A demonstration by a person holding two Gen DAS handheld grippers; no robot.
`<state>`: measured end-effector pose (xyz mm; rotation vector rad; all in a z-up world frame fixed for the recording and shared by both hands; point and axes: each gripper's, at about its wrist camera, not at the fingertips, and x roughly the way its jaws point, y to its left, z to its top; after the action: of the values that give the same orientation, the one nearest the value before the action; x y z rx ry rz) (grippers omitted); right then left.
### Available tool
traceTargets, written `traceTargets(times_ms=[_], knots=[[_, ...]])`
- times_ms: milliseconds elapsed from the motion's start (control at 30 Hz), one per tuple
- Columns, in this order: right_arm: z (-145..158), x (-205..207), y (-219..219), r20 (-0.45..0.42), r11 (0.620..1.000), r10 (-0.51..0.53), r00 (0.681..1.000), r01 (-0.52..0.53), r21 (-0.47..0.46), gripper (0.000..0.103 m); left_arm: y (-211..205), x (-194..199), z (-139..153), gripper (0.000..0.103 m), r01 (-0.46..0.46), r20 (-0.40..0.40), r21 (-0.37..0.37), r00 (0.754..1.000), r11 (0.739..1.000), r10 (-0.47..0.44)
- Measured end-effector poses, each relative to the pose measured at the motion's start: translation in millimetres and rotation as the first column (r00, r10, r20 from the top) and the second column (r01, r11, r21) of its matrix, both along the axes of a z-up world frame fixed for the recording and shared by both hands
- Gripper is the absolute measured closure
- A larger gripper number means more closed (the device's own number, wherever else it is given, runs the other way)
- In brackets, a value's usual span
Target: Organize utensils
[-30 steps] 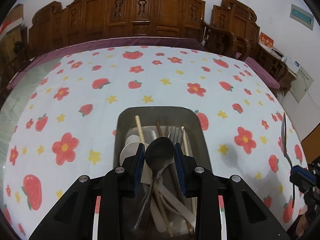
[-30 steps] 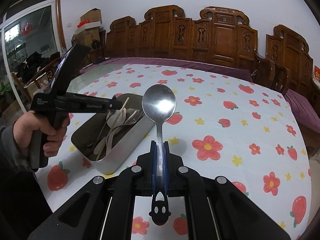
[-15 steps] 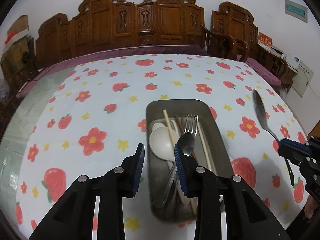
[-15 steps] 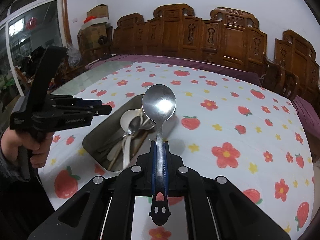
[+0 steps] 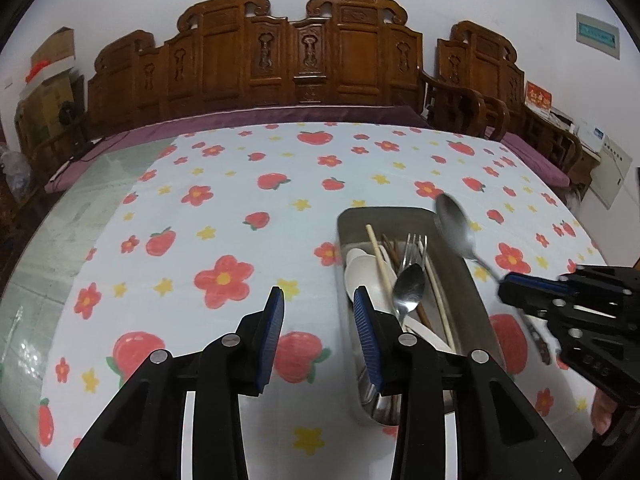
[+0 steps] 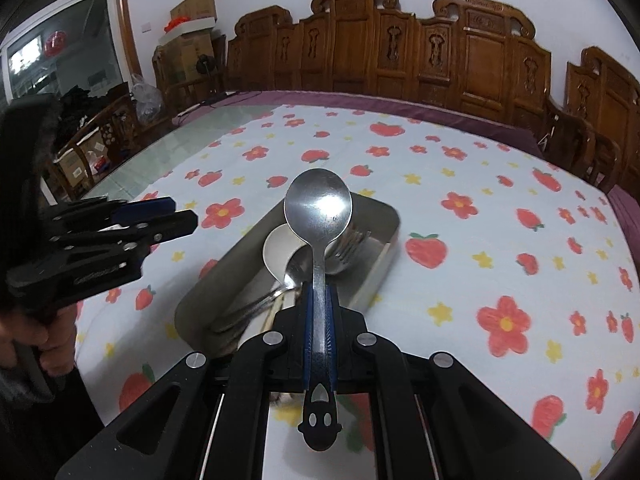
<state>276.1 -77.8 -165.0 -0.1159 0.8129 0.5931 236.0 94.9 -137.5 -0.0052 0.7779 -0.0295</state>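
Note:
A steel tray [image 5: 472,300] [image 6: 216,280] on the flowered tablecloth holds a metal spoon [image 5: 408,290], a fork [image 5: 416,246], a white spoon [image 5: 362,272] and chopsticks [image 5: 380,264]. My left gripper [image 5: 318,304] is open and empty, just left of the tray; it also shows in the right wrist view [image 6: 160,216]. My right gripper [image 6: 319,292] is shut on a large metal spoon [image 6: 318,204] with a black handle end, held over the tray. That held spoon [image 5: 454,226] and right gripper [image 5: 508,286] show at the right of the left wrist view.
The tablecloth [image 5: 240,220] covers a glass-topped table. Carved wooden chairs [image 5: 300,52] line the far side and the right. Boxes and clutter [image 6: 188,20] stand at the far left. The person's hand [image 6: 44,344] holds the left gripper.
My left gripper has let go of the metal spoon, risen and moved left off the tray. My right gripper has carried its spoon in over the tray.

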Motion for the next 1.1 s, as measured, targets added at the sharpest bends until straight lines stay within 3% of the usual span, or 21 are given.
traceTargets(times_ms=[367,467,533,700,800,933,1000,1100], knots=[[-35.7,32.0,45.7,-0.143,0.998,-0.053,0.988,0.055,0.009,0.095,13.7,-12.4,13.7,0.068,-0.034,0.019,-0.011,0.999,0.999,0.035],[-35.2,28.3,48.0,-0.138,0.999,-0.046,0.989,0.048,0.007,0.094,13.0,-19.5,22.2,0.068,-0.039,0.030,-0.015,0.999,0.999,0.040],[-30.4,24.0,44.6,-0.126,0.999,-0.037,0.991,0.039,0.018,0.088,10.9,-25.4,28.7,0.064,-0.041,0.041,-0.017,0.998,0.999,0.042],[-2.4,3.2,22.2,-0.055,0.998,-0.046,0.997,0.048,0.035,0.083,-0.6,-43.5,44.9,0.060,-0.036,0.065,-0.013,0.997,0.999,0.036],[22.1,-20.3,-3.0,0.009,0.995,-0.088,0.996,0.088,0.049,0.073,-7.7,-53.7,51.5,0.049,-0.034,0.075,-0.012,0.997,0.999,0.035],[52.8,-50.0,-39.8,0.076,0.986,-0.150,0.986,0.144,0.078,0.062,-26.8,-68.2,62.0,0.043,-0.008,0.079,-0.008,0.997,1.000,0.008],[68.8,-68.0,-58.9,0.122,0.980,-0.190,0.974,0.180,0.086,0.051,-36.3,-75.9,68.9,0.027,0.002,0.092,-0.005,0.996,1.000,-0.001],[91.2,-93.0,-85.9,0.181,0.966,-0.254,0.950,0.239,0.102,0.027,-54.0,-90.1,82.4,0.021,0.028,0.119,-0.005,0.992,1.000,-0.027]])
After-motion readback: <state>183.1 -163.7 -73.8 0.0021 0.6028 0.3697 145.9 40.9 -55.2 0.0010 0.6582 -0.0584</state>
